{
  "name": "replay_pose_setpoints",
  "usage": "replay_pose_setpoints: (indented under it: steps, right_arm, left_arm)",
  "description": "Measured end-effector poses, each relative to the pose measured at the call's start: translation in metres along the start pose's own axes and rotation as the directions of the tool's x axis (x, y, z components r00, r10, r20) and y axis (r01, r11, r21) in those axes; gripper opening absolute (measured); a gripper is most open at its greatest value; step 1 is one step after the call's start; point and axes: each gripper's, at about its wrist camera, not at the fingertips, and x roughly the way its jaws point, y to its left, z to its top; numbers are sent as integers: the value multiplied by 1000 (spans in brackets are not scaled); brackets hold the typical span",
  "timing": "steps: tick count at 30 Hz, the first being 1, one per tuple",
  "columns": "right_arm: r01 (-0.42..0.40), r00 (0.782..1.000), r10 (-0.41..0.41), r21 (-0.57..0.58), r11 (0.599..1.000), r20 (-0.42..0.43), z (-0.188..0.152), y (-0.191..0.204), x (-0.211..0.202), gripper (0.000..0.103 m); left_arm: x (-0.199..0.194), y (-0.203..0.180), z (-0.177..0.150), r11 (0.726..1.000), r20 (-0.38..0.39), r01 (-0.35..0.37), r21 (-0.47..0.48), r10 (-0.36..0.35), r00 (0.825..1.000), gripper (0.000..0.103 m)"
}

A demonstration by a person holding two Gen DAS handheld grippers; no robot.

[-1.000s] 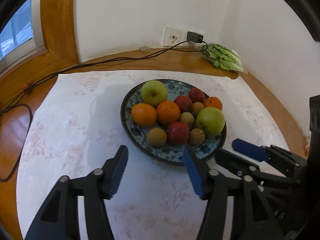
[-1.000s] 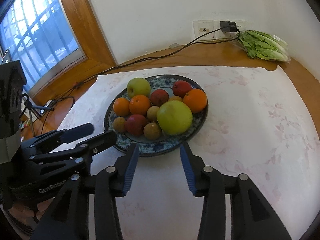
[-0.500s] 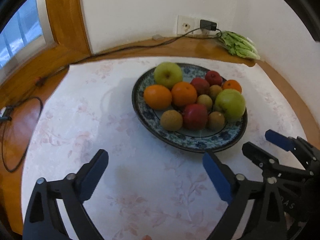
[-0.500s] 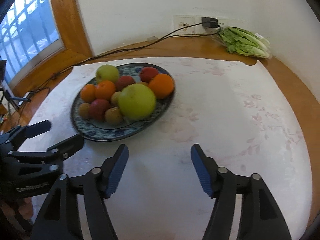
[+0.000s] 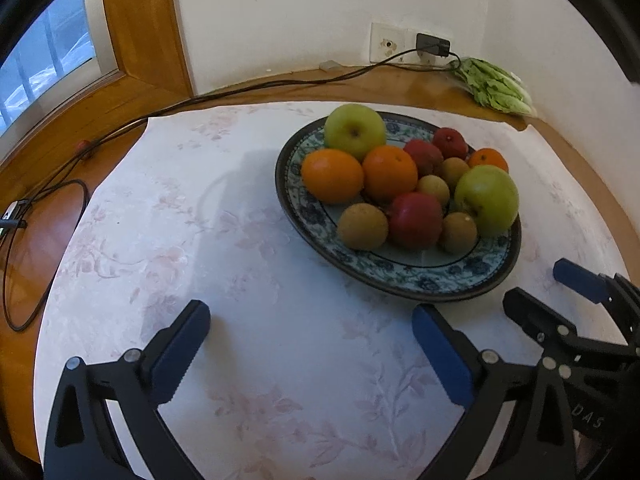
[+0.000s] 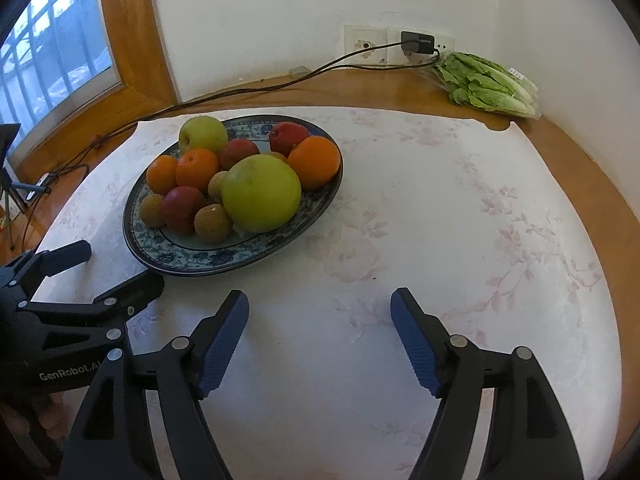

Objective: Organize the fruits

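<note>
A blue-patterned plate [image 5: 404, 276] on the white floral cloth holds several fruits: green apples [image 5: 354, 131] [image 5: 486, 200], oranges [image 5: 332, 176], red fruits [image 5: 416, 220] and small brown fruits [image 5: 362, 226]. The plate also shows in the right wrist view [image 6: 192, 256], with a big green apple [image 6: 261, 193] in front. My left gripper [image 5: 308, 340] is open and empty, just short of the plate's near rim, to its left. My right gripper [image 6: 320, 332] is open and empty, over bare cloth right of the plate. Each gripper shows at the edge of the other's view.
A bag of lettuce [image 6: 488, 80] lies at the back right by the wall sockets [image 6: 400, 44]. A black cable [image 5: 240, 88] runs along the wooden ledge to the left. The floral cloth [image 6: 460, 208] extends right of the plate. A window is at the far left.
Both grippers have opened wider and pulled back from the plate. The left one has shifted left, the right one has swung right, so the plate sits off to the side in each view.
</note>
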Motion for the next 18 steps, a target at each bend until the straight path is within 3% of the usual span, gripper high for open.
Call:
replay_pose_setpoints:
  steps: [18]
  right_arm:
    - [7, 1000, -6, -14, 1000, 5, -2, 3, 1, 79]
  left_arm:
    - [0, 1, -1, 1000, 11, -4, -5, 4, 1000, 103]
